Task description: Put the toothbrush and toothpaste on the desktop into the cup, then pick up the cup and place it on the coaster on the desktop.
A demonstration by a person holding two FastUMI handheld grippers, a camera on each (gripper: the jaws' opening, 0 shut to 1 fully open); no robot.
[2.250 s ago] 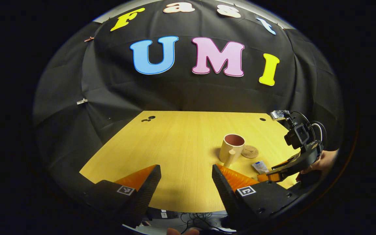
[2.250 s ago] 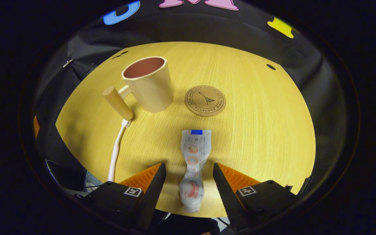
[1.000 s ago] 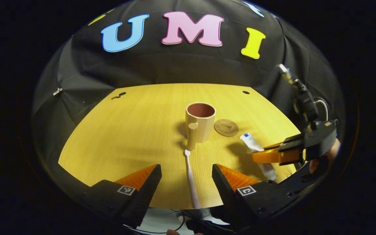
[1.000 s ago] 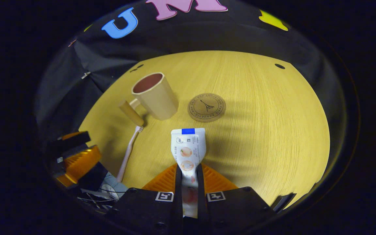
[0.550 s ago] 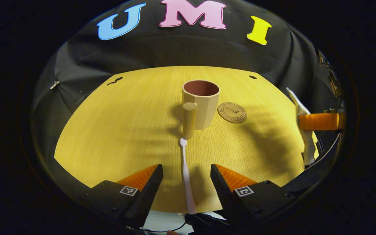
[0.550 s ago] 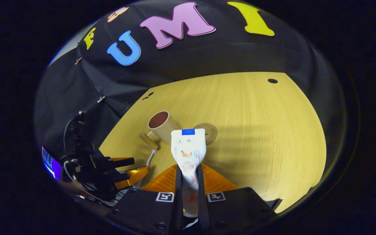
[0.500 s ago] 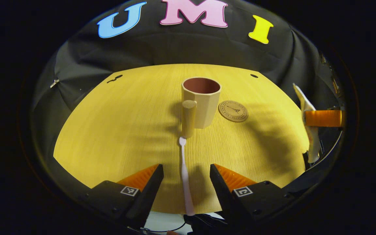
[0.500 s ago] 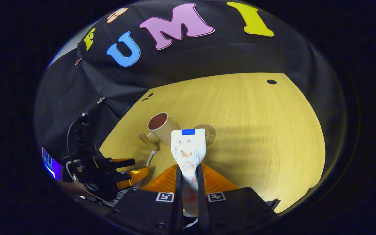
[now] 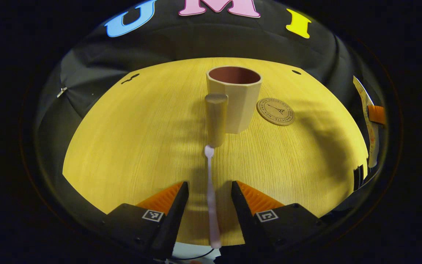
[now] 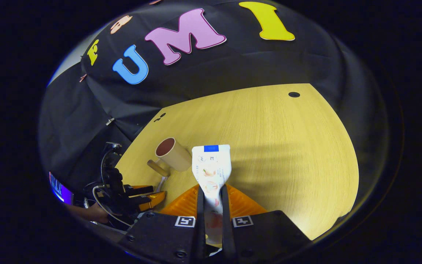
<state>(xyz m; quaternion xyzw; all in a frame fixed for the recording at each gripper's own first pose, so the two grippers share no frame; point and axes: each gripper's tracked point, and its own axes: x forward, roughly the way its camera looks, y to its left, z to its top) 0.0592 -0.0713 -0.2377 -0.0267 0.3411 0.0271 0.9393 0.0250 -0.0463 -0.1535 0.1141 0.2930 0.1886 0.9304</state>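
The left gripper (image 9: 208, 196) has its jaws partly open astride the toothbrush (image 9: 211, 198), which lies on the desk (image 9: 130, 139) pointing at the cup (image 9: 238, 99); contact seemingly not made. The right gripper (image 10: 211, 205) jaws are clenched on the toothpaste (image 10: 211, 165), raised above the desk.

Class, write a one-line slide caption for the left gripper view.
Open left gripper straddles the toothbrush lying before the cup.

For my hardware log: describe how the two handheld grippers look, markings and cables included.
Left gripper: black housing, two wedge-shaped jaws with ribbed outer faces, and a square black-and-white marker at each jaw's base. Right gripper: the same black build and paired markers. In the right gripper view, the left gripper carries a black camera mount on top with looping cables.
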